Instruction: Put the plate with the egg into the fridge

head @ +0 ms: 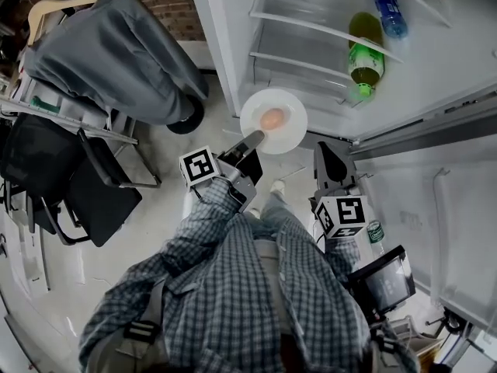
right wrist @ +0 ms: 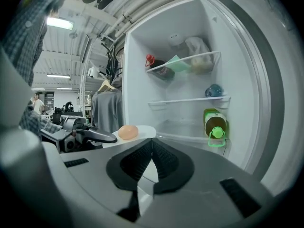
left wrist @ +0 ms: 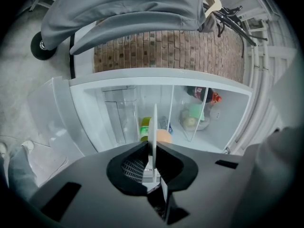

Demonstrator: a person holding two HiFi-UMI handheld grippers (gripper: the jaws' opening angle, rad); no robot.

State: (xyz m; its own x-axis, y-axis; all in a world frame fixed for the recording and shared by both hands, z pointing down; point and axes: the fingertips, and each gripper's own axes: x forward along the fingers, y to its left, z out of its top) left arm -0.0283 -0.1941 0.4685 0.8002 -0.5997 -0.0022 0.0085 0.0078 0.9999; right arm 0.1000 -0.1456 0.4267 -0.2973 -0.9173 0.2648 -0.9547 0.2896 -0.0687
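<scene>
1. The person's left arm [head: 186, 247], in a checked sleeve, reaches toward 1 o'clock in the head view, carrying the left gripper [head: 253, 139] out ahead of the body.
2. Its fingers [left wrist: 172, 161] are clamped on the near rim of a plate [head: 293, 130], which sits edge-on between them.
3. The right gripper [head: 326, 155] is held at 3 o'clock of the left one, pointing toward 12 o'clock, apart from the plate.
4. Its fingers [right wrist: 135, 159] are pressed together with nothing between them.

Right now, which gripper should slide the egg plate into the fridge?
Left. The left gripper clamps the plate by its rim, egg on top, before the open fridge. The right gripper is shut and empty.
</scene>
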